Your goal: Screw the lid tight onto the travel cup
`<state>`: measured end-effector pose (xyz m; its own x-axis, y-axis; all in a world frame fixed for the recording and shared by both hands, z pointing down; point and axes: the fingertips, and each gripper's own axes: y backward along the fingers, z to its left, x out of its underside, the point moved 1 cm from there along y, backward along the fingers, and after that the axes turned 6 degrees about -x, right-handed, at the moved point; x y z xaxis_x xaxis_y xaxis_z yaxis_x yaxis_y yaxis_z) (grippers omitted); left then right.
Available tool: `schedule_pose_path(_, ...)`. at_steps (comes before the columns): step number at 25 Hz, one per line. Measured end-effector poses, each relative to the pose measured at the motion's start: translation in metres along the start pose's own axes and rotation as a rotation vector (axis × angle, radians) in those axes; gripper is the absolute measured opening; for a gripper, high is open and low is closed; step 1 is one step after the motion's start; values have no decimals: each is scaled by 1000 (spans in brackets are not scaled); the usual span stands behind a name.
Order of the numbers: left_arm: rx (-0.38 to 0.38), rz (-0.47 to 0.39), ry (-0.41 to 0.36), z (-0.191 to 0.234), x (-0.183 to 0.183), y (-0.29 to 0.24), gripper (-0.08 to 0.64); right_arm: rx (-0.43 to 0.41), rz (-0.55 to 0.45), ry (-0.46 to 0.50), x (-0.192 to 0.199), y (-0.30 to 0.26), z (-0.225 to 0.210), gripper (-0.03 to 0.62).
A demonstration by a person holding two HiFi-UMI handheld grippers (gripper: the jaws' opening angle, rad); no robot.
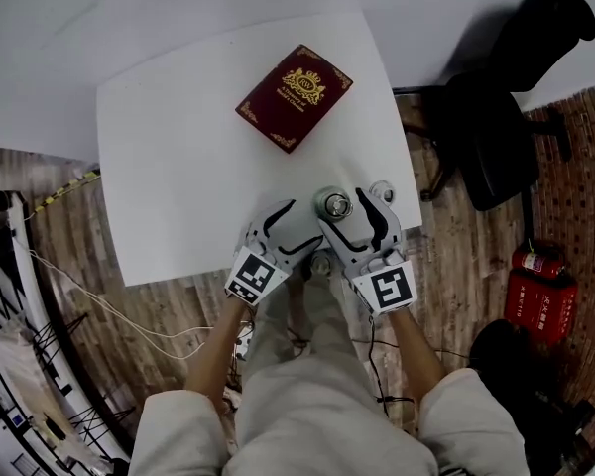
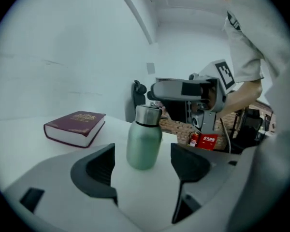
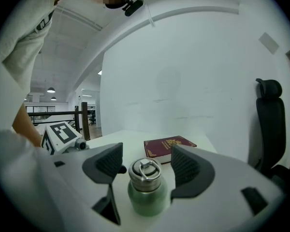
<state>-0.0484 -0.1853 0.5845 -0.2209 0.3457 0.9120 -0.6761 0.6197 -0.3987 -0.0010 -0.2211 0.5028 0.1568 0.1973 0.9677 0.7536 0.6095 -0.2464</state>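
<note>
The green travel cup (image 2: pixel 144 146) stands upright near the front right corner of the white table (image 1: pixel 178 167). Its steel lid (image 3: pixel 145 173), with a ring handle on top, sits on it. My right gripper (image 3: pixel 146 164) hovers above the cup, open, with one pad on each side of the lid and a gap on both sides. Lower down, my left gripper (image 2: pixel 142 164) is level with the cup's body, open, with the cup just beyond its pads and not touched. In the head view both grippers, left (image 1: pixel 299 228) and right (image 1: pixel 349 211), crowd around the lid (image 1: pixel 334 205).
A dark red book (image 1: pixel 295 97) lies flat farther back on the table. A black office chair (image 1: pixel 506 117) stands off the table's right side, with a red fire extinguisher (image 1: pixel 540 286) on the wooden floor. The table's front edge is right below the grippers.
</note>
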Motion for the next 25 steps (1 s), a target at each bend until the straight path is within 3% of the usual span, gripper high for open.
schedule_pose_path(6, -109, -32, 51, 15, -19, 43, 339, 53, 2, -24, -13, 28, -5, 263)
schedule_pose_path(10, -183, -57, 72, 26, -35, 65, 337, 100, 21, -45, -15, 44, -15, 199)
schedule_pose_path(18, -300, -101, 84, 43, -65, 108, 109, 165, 28, -81, -32, 67, -25, 21)
schedule_pose_path(20, -320, -110, 90, 46, -73, 116, 54, 177, 22, -84, -39, 70, -27, 5)
schedule_pose_path(25, -358, -138, 118, 51, -92, 140, 17, 202, 11, -84, -56, 82, -30, 0)
